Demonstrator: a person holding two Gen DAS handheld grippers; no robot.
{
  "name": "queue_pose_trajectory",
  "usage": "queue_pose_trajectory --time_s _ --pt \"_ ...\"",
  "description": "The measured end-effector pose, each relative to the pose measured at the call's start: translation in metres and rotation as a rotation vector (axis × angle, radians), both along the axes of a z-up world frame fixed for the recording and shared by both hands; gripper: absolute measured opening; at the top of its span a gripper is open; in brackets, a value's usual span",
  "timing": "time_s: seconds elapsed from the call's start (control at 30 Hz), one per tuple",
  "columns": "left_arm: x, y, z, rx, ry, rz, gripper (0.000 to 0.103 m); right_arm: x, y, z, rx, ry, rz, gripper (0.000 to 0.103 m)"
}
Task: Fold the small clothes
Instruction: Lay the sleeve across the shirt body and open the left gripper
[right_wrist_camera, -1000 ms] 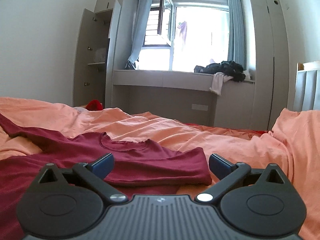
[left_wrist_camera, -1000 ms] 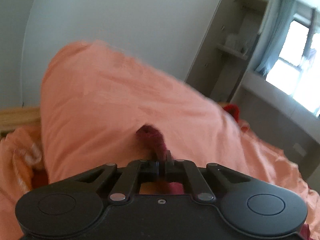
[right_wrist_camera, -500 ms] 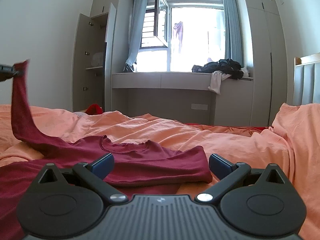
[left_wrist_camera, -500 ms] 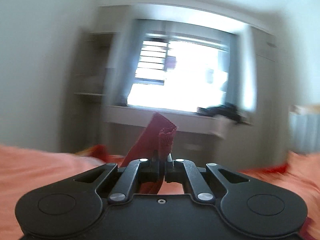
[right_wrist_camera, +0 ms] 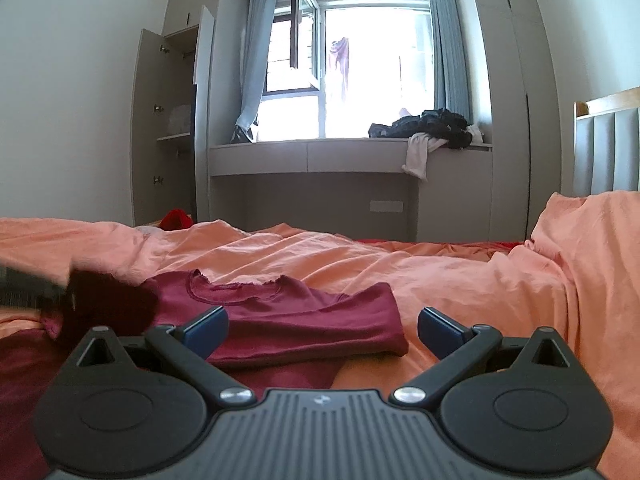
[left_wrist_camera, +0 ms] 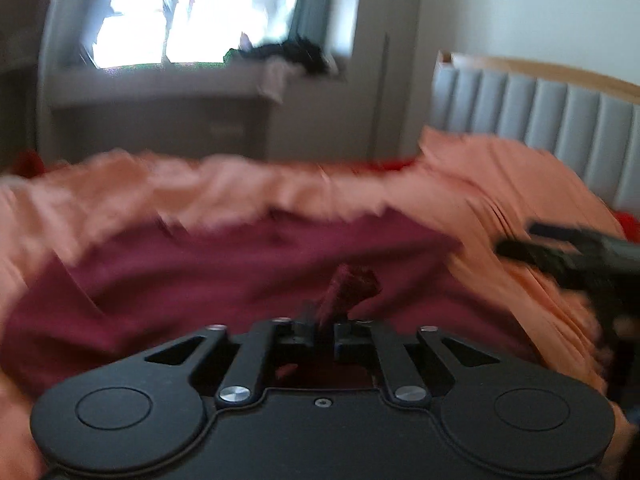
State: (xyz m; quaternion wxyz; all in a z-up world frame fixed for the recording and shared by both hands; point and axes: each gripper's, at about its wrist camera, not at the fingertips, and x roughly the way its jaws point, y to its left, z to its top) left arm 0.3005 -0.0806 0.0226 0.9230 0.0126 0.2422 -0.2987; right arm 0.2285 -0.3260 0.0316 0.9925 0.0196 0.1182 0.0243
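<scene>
Your maroon shirt point(right_wrist_camera: 296, 320) is lying rumpled on the orange bedspread point(right_wrist_camera: 400, 264), neckline facing the window point(right_wrist_camera: 376, 72) and one sleeve folded across its body. Your left hand-held gripper point(left_wrist_camera: 324, 330) is pinching a bunched bit of the shirt's fabric, while your right hand-held gripper point(right_wrist_camera: 322, 326) is hovering spread wide over the folded sleeve, grasping nothing.
</scene>
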Motion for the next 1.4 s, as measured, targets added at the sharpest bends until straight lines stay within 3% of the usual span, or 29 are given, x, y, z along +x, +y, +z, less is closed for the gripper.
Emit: queue_pose_trajectory --time_s 0.17,0.3,0.37,0.47,0.6,0.67,0.8,0.83,0.9,0.93,0.97,1.03,1.1,1.23,1.3,1.4 --pt "-0.011 0.007 -0.013 0.017 0.067 -0.101 0.063 0.004 0.009 -0.004 -0.004 0.021 0.034 0.103" --pt "-0.017 0.042 0.007 0.021 0.035 -0.019 0.07 0.007 0.021 -0.008 -0.029 0.034 0.074 0.103" --pt "-0.015 0.066 0.016 0.042 -0.006 0.085 0.076 0.009 0.028 -0.01 -0.043 0.038 0.096 0.103" --pt "0.006 0.101 0.02 0.087 -0.023 0.264 0.076 0.011 0.039 -0.012 -0.069 0.037 0.13 0.103" --pt "0.05 0.15 0.013 0.111 0.023 0.446 0.076 0.018 0.059 -0.013 -0.115 0.023 0.179 0.103" --pt "0.074 0.173 0.006 0.093 0.073 0.497 0.076 0.021 0.071 -0.014 -0.152 0.018 0.207 0.103" --pt "0.102 0.203 -0.008 0.01 0.182 0.487 0.068 0.024 0.092 -0.02 -0.217 0.007 0.255 0.103" --pt "0.105 0.204 -0.01 0.003 0.192 0.478 0.064 0.024 0.097 -0.021 -0.229 0.004 0.266 0.103" --pt "0.109 0.208 -0.015 0.001 0.213 0.474 0.045 0.027 0.103 -0.024 -0.247 0.002 0.282 0.103" --pt "0.111 0.209 -0.017 -0.008 0.231 0.473 0.023 0.029 0.107 -0.025 -0.258 0.007 0.288 0.103" --pt "0.111 0.211 -0.018 -0.022 0.248 0.477 0.013 0.032 0.111 -0.027 -0.267 0.013 0.291 0.103" --pt "0.108 0.21 -0.019 -0.038 0.221 0.525 0.01 0.039 0.119 -0.031 -0.292 0.043 0.288 0.103" --pt "0.102 0.204 -0.02 0.015 0.184 0.601 0.01 0.045 0.124 -0.037 -0.323 0.088 0.274 0.103" --pt "0.099 0.188 -0.026 0.111 0.15 0.578 0.012 0.049 0.128 -0.044 -0.342 0.135 0.27 0.103" --pt "0.096 0.19 -0.022 0.1 0.16 0.576 0.019 0.049 0.126 -0.044 -0.335 0.134 0.271 0.103" --pt "0.087 0.192 -0.014 0.077 0.143 0.569 0.045 0.045 0.122 -0.043 -0.313 0.131 0.275 0.103"
